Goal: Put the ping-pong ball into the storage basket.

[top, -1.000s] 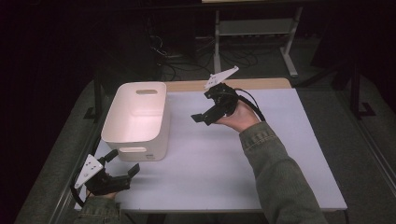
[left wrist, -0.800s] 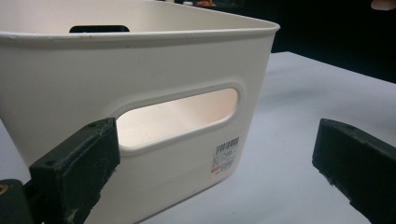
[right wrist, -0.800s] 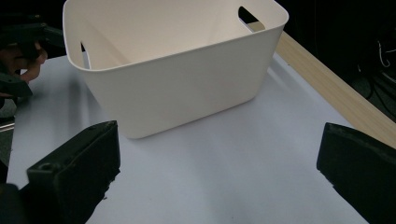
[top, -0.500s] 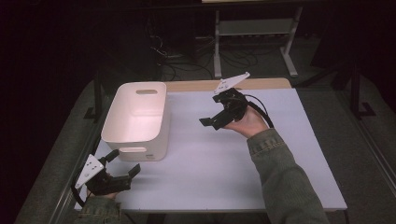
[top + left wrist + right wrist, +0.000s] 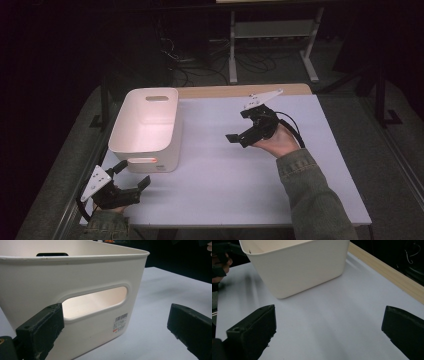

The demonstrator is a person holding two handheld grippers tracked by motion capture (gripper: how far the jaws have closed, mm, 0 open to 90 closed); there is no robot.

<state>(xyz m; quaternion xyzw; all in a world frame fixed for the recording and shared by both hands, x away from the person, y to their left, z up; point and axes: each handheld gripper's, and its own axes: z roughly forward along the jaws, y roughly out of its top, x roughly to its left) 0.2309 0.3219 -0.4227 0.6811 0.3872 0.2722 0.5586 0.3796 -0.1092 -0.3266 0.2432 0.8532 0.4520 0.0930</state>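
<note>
A white plastic bin (image 5: 169, 150) with handle slots stands on the left half of the white table (image 5: 225, 175); its inside looks empty. My left gripper (image 5: 134, 173) sits open at the near left corner, just in front of the bin's near wall. In the left gripper view, my left gripper (image 5: 116, 323) faces that wall of the bin (image 5: 75, 277), with its handle slot and a small label. My right gripper (image 5: 238, 126) hovers open over the table's middle right, pointed toward the bin. The right gripper view shows my right gripper (image 5: 329, 320) empty, with the bin (image 5: 299, 267) ahead.
A wooden strip (image 5: 240, 90) runs along the table's far edge. Beyond it stand a metal frame (image 5: 270, 30) and loose cables on the dark floor. The other hand (image 5: 219, 262) appears at the top left of the right gripper view.
My right gripper has drifted to the right and a little nearer, away from the bin, still open. The left gripper and the bin have stayed put.
</note>
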